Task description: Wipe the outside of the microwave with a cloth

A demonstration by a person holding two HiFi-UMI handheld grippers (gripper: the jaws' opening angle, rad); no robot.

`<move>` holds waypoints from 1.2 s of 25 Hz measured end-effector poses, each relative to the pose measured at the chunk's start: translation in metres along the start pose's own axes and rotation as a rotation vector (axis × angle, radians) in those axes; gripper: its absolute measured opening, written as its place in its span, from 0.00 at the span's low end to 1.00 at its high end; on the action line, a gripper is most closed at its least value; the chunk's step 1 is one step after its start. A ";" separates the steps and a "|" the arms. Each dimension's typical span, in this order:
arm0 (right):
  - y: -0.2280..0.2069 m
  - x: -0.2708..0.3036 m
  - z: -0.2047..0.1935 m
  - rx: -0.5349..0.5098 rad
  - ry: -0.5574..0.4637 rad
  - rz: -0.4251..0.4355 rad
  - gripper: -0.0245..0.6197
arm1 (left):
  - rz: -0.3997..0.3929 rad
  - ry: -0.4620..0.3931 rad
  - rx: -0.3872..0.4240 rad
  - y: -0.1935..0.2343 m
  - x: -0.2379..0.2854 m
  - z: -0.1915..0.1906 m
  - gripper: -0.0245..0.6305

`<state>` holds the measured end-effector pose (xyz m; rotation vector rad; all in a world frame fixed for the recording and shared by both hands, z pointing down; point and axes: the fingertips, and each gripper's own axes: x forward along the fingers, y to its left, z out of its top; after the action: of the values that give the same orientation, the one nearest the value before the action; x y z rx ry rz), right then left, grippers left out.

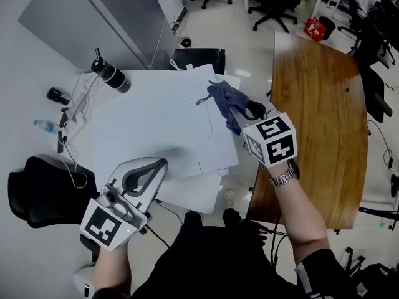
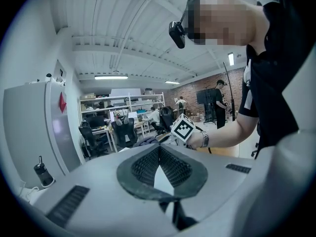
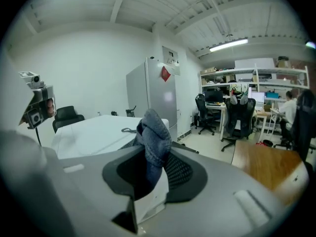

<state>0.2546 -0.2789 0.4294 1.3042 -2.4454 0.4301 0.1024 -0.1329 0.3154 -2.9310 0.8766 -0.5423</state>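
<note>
**Cloth poised at microwave's far corner**

Shows the right gripper (image 1: 237, 114) clamped on a bunched blue-grey cloth (image 1: 224, 97), jaws partway apart with the fabric pressed between them, over the far right part of what looks like the white microwave (image 1: 156, 136) top; contact with the surface impossible to tell. Shows the left gripper (image 1: 163, 162) shut tight on nothing, low over the near edge of the same top. Reads as the start of a wipe, with no area clearly covered yet. Risks losing the wad on a hard stroke, given a bite on only part of the fabric. Risks catching the small dark looped item (image 1: 201, 99) just beside the cloth and sweeping it off. Risks shoving the appliance as well, absent a steadying press from the closed left gripper
</note>
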 end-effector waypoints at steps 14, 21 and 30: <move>-0.012 0.029 -0.070 0.123 0.010 0.014 0.19 | -0.007 0.037 -0.004 -0.014 0.008 -0.007 0.04; -0.019 0.049 -0.107 0.153 0.046 0.005 0.19 | -0.014 0.049 -0.009 -0.018 0.013 -0.012 0.04; -0.026 0.072 -0.149 0.161 0.142 -0.011 0.19 | -0.016 0.064 -0.016 -0.021 0.015 -0.016 0.04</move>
<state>0.2607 -0.2841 0.5966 1.3014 -2.3252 0.7046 0.1197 -0.1225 0.3385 -2.9525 0.8690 -0.6364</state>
